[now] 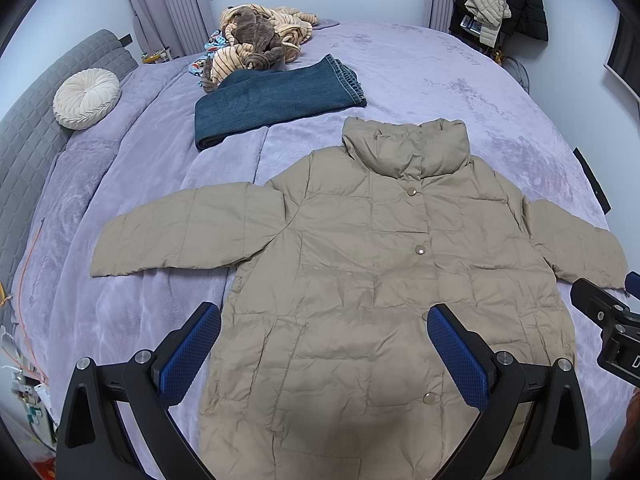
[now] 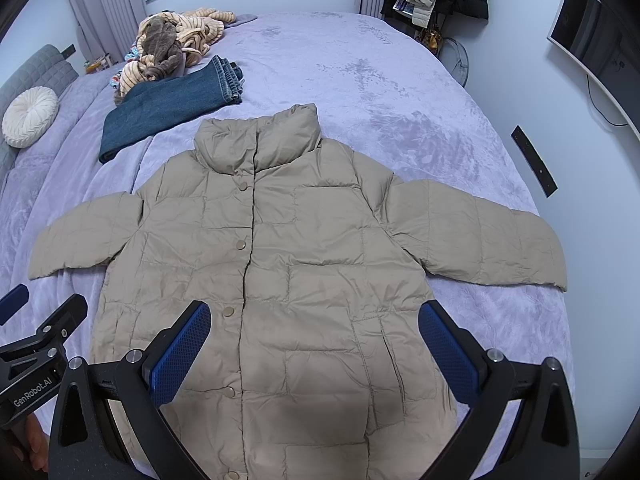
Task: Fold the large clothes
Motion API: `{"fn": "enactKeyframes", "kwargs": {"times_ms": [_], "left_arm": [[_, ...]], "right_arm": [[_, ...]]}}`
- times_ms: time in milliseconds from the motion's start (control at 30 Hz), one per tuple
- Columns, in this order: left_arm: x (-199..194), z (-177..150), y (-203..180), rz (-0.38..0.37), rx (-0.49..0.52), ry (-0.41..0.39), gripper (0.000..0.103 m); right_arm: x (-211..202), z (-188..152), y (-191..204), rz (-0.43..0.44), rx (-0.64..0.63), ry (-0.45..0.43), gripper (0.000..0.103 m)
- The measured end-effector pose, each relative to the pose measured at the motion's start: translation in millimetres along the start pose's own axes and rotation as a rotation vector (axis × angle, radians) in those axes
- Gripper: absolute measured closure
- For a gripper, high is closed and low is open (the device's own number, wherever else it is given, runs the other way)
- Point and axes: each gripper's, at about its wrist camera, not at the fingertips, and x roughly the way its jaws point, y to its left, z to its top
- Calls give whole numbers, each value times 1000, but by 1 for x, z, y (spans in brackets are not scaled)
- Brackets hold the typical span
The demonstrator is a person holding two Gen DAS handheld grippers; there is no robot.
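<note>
Both tools, left (image 1: 323,354) and right (image 2: 314,350), gape wide above the jacket (image 1: 360,264), its hem cut off.

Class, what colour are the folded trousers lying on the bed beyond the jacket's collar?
Dark blue denim jeans; they show best in the left wrist view.
</note>
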Motion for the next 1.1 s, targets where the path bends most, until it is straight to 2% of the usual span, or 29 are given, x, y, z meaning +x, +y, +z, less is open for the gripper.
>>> {"fn": "enactKeyframes", "kwargs": {"times_ms": [1100], "left_arm": [[0, 0, 0, -5, -4, -6, 0]], "right_arm": [[1, 0, 1, -1, -1, 0, 0]]}}
